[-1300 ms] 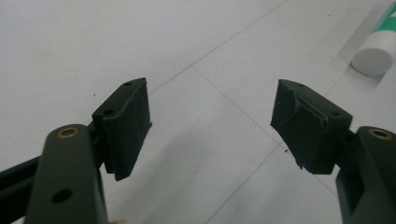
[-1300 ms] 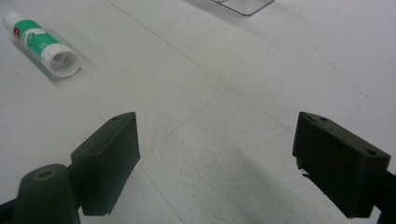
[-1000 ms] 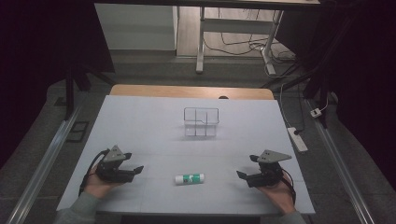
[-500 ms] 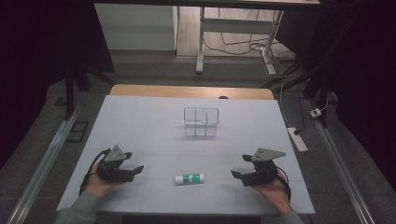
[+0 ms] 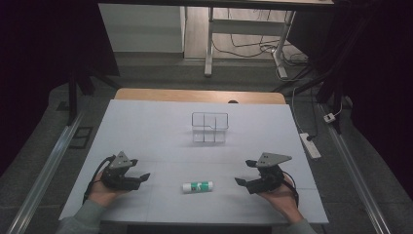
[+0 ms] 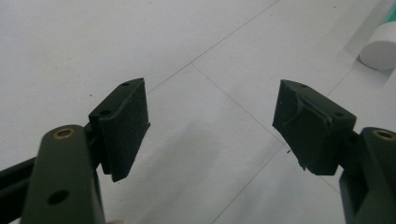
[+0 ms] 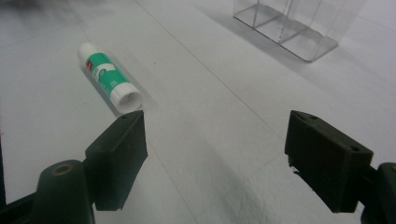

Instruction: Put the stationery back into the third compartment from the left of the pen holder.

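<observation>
Glue stick lying flat on white table, near front edge, between both grippers, touching neither. Left gripper spread wide, nothing between jaws. Right gripper likewise spread, empty, near stick. Clear organizer farther back, well apart

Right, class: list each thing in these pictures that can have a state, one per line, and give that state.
Glue stick: lying on its side, cap on, ungripped.
Clear organiser: upright, compartments empty.
Left gripper: open, holding nothing.
Right gripper: open, holding nothing.
</observation>
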A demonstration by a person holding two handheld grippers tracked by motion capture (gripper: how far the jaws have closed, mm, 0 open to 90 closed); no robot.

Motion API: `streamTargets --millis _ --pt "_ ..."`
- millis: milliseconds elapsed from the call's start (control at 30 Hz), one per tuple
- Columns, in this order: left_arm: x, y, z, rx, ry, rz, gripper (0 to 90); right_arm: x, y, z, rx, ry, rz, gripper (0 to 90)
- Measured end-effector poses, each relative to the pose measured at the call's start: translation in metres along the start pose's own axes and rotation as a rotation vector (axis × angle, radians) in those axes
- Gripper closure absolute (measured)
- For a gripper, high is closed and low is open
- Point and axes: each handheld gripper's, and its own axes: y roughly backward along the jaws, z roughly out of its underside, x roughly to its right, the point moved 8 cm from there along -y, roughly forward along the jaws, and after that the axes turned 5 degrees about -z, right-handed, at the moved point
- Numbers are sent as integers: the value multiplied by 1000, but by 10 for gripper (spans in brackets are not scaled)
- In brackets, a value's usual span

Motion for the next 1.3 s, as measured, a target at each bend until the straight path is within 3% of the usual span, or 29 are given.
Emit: streamTargets --millis 400,1000,1300 --pt "0 -1 1 -7 -7 4 261 -12 -23 -32 -37 61 -69 211" --pt "1 -1 0 -10 -17 -3 261 -46 -56 -77 -96 175 -205 222" --pt "2 -3 1 -18 -26 -2 260 -65 -84 -82 -184 228 -272 221"
